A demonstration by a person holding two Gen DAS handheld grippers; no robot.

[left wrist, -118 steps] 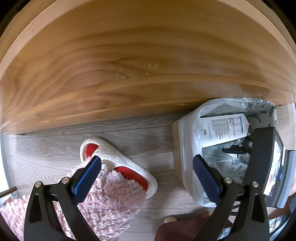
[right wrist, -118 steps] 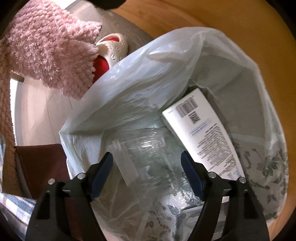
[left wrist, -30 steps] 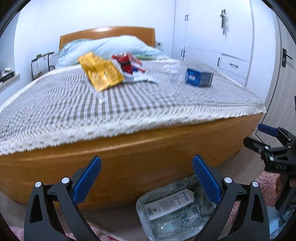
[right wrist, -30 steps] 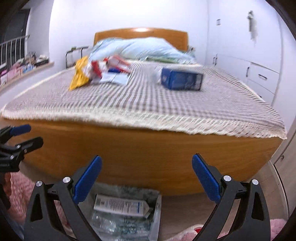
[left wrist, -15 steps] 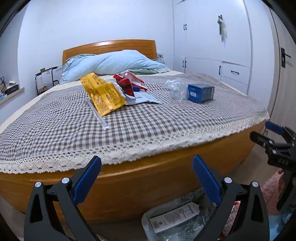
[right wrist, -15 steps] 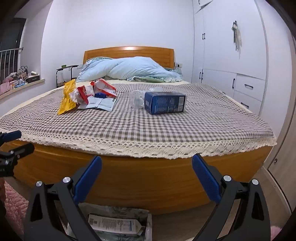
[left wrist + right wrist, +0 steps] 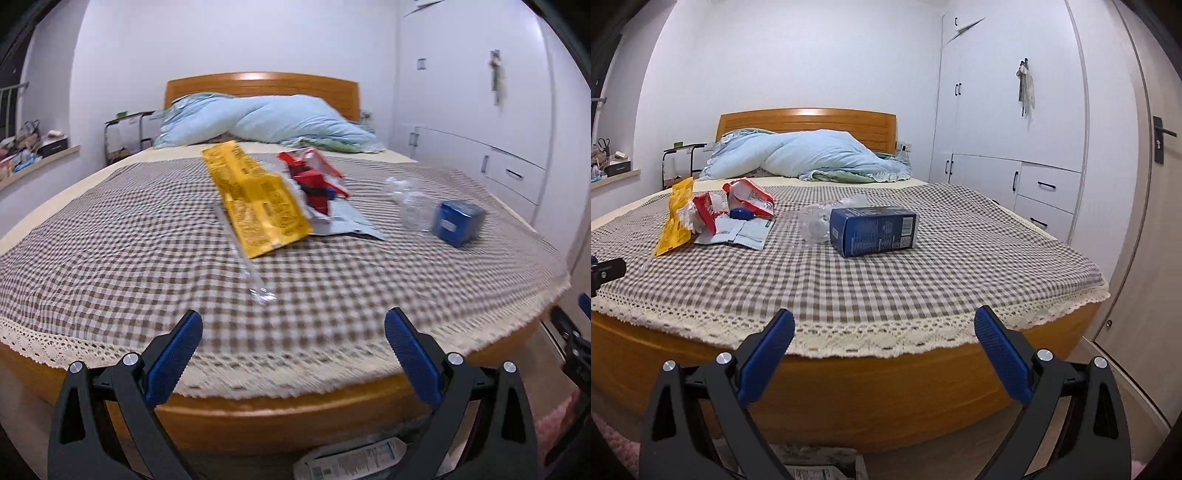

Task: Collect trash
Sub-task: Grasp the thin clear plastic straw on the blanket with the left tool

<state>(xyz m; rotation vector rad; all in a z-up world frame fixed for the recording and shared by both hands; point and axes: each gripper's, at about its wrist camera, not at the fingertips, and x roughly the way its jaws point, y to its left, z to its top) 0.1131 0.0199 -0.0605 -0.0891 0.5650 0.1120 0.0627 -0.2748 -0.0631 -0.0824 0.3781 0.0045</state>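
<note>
Both claws, left claw (image 7: 293, 338) and right claw (image 7: 884, 336), stand wide and empty at the bed's foot. Trash lies on the bedspread (image 7: 923, 273): blue box (image 7: 873, 230), yellow wrapper (image 7: 256, 205). Step in hand appears to be approach; the next move calls for reaching over the bed edge.

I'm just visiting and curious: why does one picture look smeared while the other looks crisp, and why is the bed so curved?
Left wrist view: motion blur smears the checked bedspread and blue box. Right wrist view: sharp, the blue box print lines are distinct. Both views: the fisheye lens bows the bed edge and darkens the corners; glare shines on the headboard.
</note>
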